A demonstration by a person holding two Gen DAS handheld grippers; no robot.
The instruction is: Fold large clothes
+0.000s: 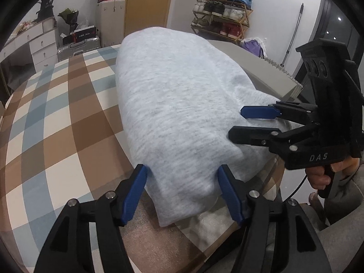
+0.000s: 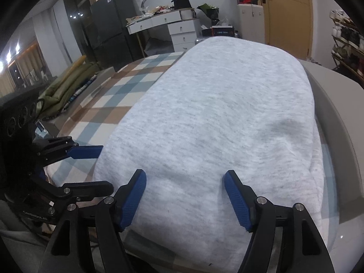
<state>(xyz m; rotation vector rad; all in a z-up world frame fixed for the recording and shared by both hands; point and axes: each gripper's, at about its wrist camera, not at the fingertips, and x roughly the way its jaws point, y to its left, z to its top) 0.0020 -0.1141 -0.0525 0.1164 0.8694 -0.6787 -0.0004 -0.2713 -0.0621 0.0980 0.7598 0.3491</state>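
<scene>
A light grey garment [image 1: 177, 95] lies folded into a long thick pad on the checked cover [image 1: 56, 125]. Its near corner sits between the blue pads of my left gripper [image 1: 183, 173], which stands open, the pads beside the cloth and not pinching it. My right gripper [image 1: 236, 122] reaches in from the right over the garment's near right edge, jaws apart. In the right wrist view the garment [image 2: 216, 113] fills the middle, and the right gripper [image 2: 184, 175] is open above its near end. The left gripper [image 2: 107, 168] shows at the left edge of the cloth.
A pale grey board [image 1: 250, 68] runs along the garment's right side, also seen as a board [image 2: 336, 104] in the right wrist view. Beyond are a shoe rack [image 1: 223, 16], white drawers [image 1: 43, 45] and a dark fridge [image 2: 109, 22]. A hand [image 1: 318, 177] holds the right gripper's handle.
</scene>
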